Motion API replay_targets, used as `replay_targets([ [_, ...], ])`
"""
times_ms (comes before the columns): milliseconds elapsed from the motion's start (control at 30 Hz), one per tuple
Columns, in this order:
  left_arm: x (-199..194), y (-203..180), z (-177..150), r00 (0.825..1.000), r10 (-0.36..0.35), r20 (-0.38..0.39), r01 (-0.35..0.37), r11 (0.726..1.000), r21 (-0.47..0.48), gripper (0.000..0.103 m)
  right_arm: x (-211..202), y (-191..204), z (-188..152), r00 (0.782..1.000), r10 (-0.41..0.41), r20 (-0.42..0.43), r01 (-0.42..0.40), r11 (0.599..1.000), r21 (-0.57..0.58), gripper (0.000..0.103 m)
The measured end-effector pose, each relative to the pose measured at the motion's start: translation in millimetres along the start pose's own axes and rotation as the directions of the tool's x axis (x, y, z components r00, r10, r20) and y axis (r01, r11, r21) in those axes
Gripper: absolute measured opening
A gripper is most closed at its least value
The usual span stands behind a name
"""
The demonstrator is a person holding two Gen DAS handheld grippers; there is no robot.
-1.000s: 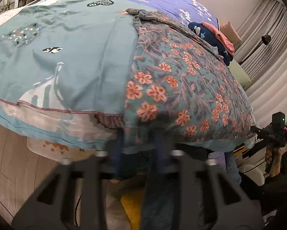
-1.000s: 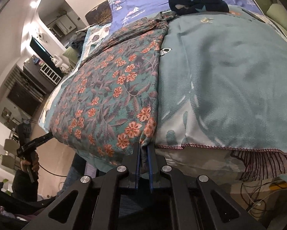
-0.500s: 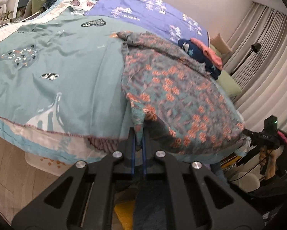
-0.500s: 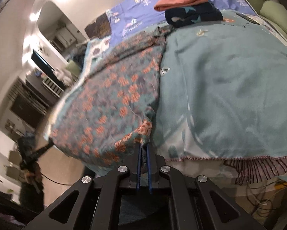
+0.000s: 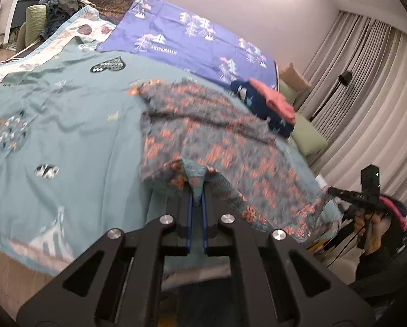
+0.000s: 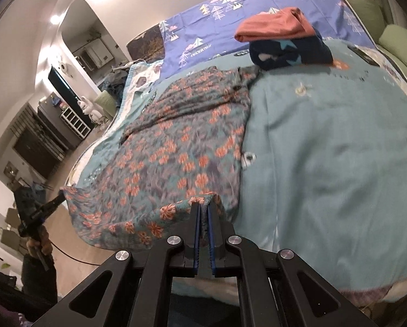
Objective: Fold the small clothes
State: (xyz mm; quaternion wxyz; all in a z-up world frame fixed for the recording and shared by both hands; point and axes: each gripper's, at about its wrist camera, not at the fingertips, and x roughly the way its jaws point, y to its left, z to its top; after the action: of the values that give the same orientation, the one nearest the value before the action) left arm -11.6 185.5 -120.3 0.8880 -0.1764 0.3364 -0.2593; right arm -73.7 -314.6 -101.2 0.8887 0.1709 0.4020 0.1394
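Two claws are clamping one garment: the left claw (image 5: pixel 196 201) and the right claw (image 6: pixel 203 212) are each pinching a near corner of the teal floral cotton garment with orange flowers (image 6: pixel 181 147), holding its near edge off the teal printed bedspread (image 6: pixel 326 150). Its far part is lying on the bed, touching a folded navy star-print cloth (image 6: pixel 290 51) carrying a folded coral cloth (image 6: pixel 271 26).

A home bedroom is showing here: a wide bed (image 5: pixel 67 141) is lying under a teal patterned quilt (image 6: pixel 326 150) and a blue tree-print sheet (image 5: pixel 181 41), pleated curtains (image 5: pixel 366 87) are hanging along one wall, and a dark cabinet (image 6: pixel 37 141) is standing opposite, with green cushions (image 6: pixel 394 38) sitting at the bedside.
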Motion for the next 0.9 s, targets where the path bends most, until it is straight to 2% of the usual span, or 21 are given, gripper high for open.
replay_targets([
  [167,4,-6,42,0.998,-0.025,0.06,0.025,1.0,0.004,0.007,-4,6,44,0.999,-0.001,0.048,0.002,0.999,-0.032,0.004],
  [367,17,-5,108,0.979,-0.114,0.169,0.124,0.991,-0.045,0.007,-6,13,104,0.993,0.0,0.118,0.008,0.997,-0.071,0.004],
  [567,58,-3,164,0.976,-0.162,0.148,0.172,0.983,-0.058,0.007,14,13,174,0.99,-0.029,0.137,0.042,0.995,-0.092,0.004],
  [733,100,3,200,0.989,-0.083,0.121,0.091,0.994,-0.059,0.007,48,5,223,0.99,-0.051,0.131,0.062,0.995,-0.081,0.004],
  [900,145,16,225,0.996,-0.053,0.078,0.06,0.993,-0.097,0.007,88,-7,262,0.992,-0.068,0.107,0.074,0.996,-0.056,0.004],
])
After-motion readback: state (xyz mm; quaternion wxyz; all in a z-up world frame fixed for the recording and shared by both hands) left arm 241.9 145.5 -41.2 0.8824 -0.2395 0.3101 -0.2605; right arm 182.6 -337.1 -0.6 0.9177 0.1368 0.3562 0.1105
